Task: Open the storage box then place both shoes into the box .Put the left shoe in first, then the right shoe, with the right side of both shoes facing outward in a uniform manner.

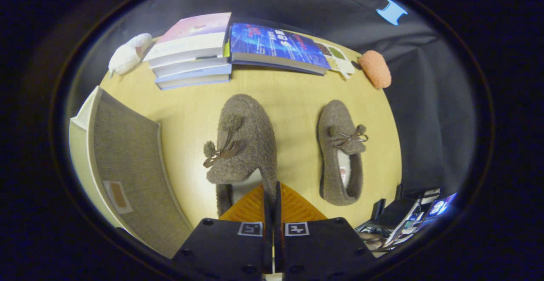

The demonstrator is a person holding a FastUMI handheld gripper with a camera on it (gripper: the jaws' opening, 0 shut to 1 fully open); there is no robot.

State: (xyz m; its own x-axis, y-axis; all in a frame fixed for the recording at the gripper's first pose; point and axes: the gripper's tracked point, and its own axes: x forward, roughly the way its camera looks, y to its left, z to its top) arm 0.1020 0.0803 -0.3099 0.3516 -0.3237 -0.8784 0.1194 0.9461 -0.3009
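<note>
The gripper (pixel 272 191) points forward over the desk (pixel 297 89), looking down on it. Its two orange fingers (pixel 248 206) are pressed together, and the thin wall of the near shoe (pixel 244 140) at its heel opening is between them, so the jaws are clenched on this shoe.

The shoe is a brown fluffy slipper with a ribbon bow and two pom-poms on top. Its toe points away from the gripper, and its pale lining shows just ahead of the fingers. The second shoe (pixel 342 151) is of the same kind and lies to the right, apart from the first, also with the toe away; its white lining is visible.

The box (pixel 127 166) stands to the left of the held shoe, grey fabric with a cream rim and a small label. Beyond the shoes are books (pixel 191 49), a white plush toy (pixel 127 55) and an orange sponge (pixel 375 68).
</note>
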